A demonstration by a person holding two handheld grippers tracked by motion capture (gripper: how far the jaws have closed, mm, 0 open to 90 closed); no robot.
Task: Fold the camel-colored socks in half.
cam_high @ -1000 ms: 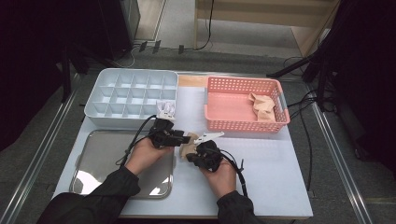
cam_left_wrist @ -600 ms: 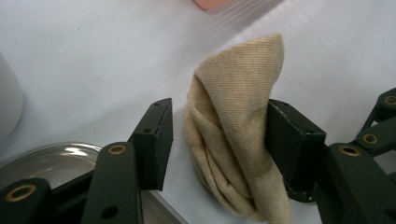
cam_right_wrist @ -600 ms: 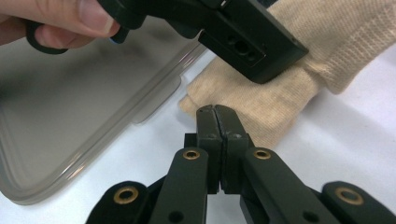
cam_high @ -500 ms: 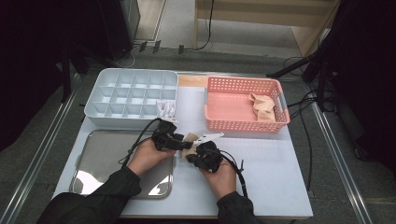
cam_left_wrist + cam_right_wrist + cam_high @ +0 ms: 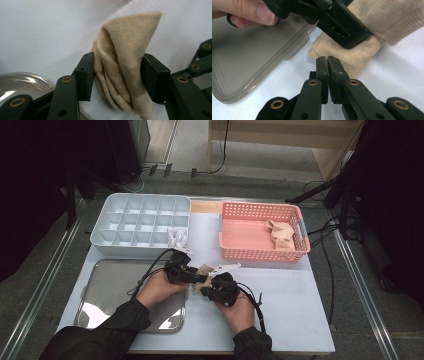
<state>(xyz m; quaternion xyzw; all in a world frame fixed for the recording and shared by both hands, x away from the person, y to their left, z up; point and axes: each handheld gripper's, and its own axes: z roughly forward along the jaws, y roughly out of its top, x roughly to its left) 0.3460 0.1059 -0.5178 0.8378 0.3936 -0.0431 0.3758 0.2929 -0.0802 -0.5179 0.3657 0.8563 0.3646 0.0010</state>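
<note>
— What sort of place is shown?

— A lab or test room is suggested: a white surface [image 5: 280, 310] is set on a metal frame, and cables [image 5: 327, 255] are run across the grey floor [image 5: 30, 285].

— Anything else?

— A compartment tray [image 5: 140, 222], a pink basket [image 5: 262, 232] and a steel tray [image 5: 115, 292] are laid out in order, as at a recording station.

The beige cloth [image 5: 125, 75] runs past the left gripper view's bottom edge
</note>
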